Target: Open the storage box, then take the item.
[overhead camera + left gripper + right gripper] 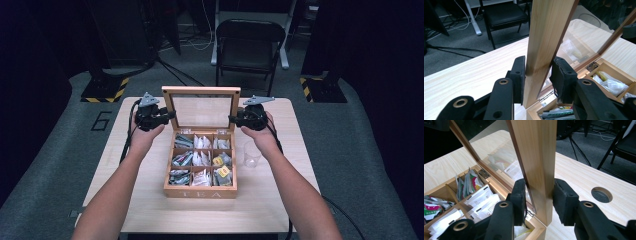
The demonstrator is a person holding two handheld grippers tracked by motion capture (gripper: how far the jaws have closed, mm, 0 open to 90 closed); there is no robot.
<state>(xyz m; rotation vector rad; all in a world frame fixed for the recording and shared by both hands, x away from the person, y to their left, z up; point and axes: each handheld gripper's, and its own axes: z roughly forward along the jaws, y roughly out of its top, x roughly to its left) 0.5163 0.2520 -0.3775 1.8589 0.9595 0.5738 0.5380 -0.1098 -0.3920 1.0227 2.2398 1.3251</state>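
At the centre of the high view, a square wooden tea box (200,192) sits on the pale wood-grain worktop (150,205), its glass-paned lid (201,111) standing upright. The left gripper (537,72) pinches the lid's smooth left frame edge between its black padded fingers (519,75). The right gripper (539,197) has its fingers around the right edge, apparently touching it. Paper tea sachets (201,159) fill nine compartments.
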